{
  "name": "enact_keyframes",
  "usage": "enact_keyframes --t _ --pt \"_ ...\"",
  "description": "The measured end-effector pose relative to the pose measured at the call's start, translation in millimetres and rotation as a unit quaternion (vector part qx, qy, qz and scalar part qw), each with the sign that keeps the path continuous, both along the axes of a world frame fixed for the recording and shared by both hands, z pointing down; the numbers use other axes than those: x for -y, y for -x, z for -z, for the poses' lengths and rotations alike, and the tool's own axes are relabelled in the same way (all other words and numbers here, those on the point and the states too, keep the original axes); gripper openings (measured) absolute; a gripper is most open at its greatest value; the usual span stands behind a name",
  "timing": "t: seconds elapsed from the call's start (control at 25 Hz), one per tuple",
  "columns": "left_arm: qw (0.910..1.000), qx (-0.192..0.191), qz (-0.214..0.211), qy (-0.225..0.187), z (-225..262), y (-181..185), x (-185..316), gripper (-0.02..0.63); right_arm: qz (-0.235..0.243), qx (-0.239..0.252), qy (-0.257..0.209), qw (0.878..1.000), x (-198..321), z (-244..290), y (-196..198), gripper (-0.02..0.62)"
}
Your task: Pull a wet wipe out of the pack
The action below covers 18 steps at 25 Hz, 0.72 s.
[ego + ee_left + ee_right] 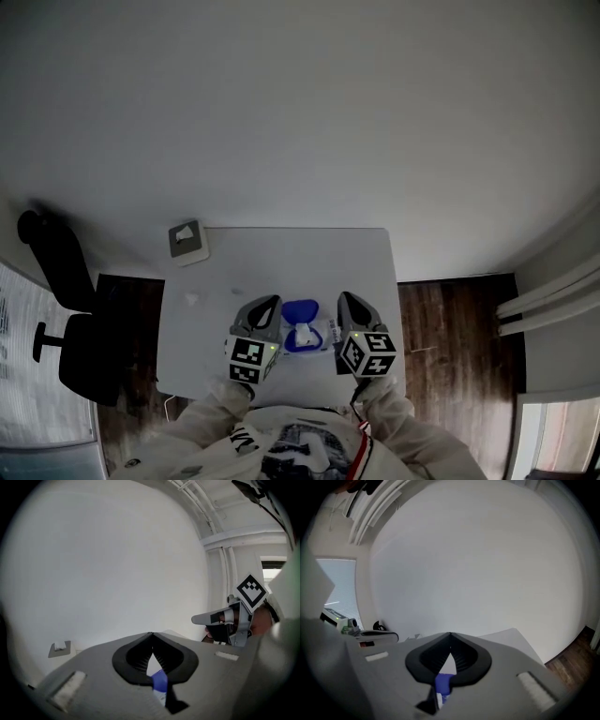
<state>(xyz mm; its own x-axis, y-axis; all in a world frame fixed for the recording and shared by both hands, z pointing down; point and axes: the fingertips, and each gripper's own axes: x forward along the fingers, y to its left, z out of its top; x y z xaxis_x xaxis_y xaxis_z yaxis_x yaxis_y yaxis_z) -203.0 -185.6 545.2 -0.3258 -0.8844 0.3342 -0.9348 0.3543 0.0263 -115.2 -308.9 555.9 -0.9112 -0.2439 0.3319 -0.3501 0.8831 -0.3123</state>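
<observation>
The wet wipe pack lies near the front edge of the white table. Its blue lid stands open, with a white wipe showing in the opening. My left gripper hovers just left of the pack and my right gripper just right of it. Both are shut with nothing between the jaws. In the left gripper view the shut jaws meet at the tip, and the pack's blue lid peeks through below them. The right gripper view shows the same: shut jaws over the blue lid.
A small grey holder with a white piece sits at the table's back left corner. A tiny white scrap lies left of the grippers. A black office chair stands left of the table on the wooden floor. A white wall lies behind.
</observation>
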Motion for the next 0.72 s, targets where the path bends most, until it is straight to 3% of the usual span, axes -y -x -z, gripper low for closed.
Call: enact_keyframes --t 0.72 --pt "0.9983 -0.042 -0.035 -0.022 -15.3 15.5 -9.9 0.005 -0.02 -0.057 -0.016 0.998 -26.0 -12.3 6.3 0.006"
